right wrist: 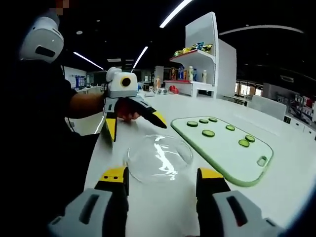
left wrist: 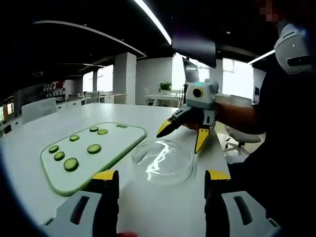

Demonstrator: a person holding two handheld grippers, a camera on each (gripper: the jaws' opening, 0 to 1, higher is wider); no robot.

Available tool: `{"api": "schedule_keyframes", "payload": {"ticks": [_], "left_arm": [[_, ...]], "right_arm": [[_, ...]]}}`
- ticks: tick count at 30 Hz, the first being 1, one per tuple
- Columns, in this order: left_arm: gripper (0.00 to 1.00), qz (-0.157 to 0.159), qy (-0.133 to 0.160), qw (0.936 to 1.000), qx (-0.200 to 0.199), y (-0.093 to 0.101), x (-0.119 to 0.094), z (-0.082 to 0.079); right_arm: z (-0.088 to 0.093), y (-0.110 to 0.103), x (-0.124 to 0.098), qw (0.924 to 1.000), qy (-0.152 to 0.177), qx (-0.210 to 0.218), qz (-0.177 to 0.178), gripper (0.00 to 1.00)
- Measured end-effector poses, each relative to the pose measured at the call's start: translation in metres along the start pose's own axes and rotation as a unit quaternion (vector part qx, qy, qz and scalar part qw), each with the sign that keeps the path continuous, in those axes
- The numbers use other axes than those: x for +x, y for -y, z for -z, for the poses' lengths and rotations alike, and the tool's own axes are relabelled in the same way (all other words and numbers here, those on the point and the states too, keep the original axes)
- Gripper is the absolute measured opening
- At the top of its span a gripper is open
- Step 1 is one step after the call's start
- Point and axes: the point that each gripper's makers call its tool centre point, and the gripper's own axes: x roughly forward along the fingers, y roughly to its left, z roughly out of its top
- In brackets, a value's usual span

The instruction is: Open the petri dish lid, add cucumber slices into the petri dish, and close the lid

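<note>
A clear petri dish (left wrist: 163,160) (right wrist: 159,157) with its lid on sits on the white table, between the two grippers. Several cucumber slices (left wrist: 71,164) (right wrist: 208,133) lie on a pale green cutting board (left wrist: 118,140) (right wrist: 227,153) beside the dish. My left gripper (left wrist: 161,177) (right wrist: 136,128) is open, with its yellow tips just short of the dish's near rim. Facing it from the far side of the dish, my right gripper (right wrist: 162,174) (left wrist: 181,139) is open too, its tips a little above the table. Neither holds anything.
The person in dark clothing (left wrist: 281,123) (right wrist: 34,123) stands at the table edge by the dish. A white shelf with bottles (right wrist: 197,59) stands behind the table. A white chair (left wrist: 38,108) is at the far side.
</note>
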Motion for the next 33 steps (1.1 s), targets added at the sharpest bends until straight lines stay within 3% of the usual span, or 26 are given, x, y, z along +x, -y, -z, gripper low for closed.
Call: {"api": "schedule_keyframes", "payload": {"ticks": [10,33], "left_arm": [[0.70,0.036,-0.015,0.9989,0.025,0.001,0.013,0.004],[0.64,0.059,-0.034,0.9968,0.041,0.000,0.039,0.006]], "right_arm": [[-0.004,-0.004,0.008,0.9989,0.001,-0.027,-0.037,0.58],[-0.003,-0.007,0.018,0.9971,-0.002,-0.036,-0.067,0.58]]}}
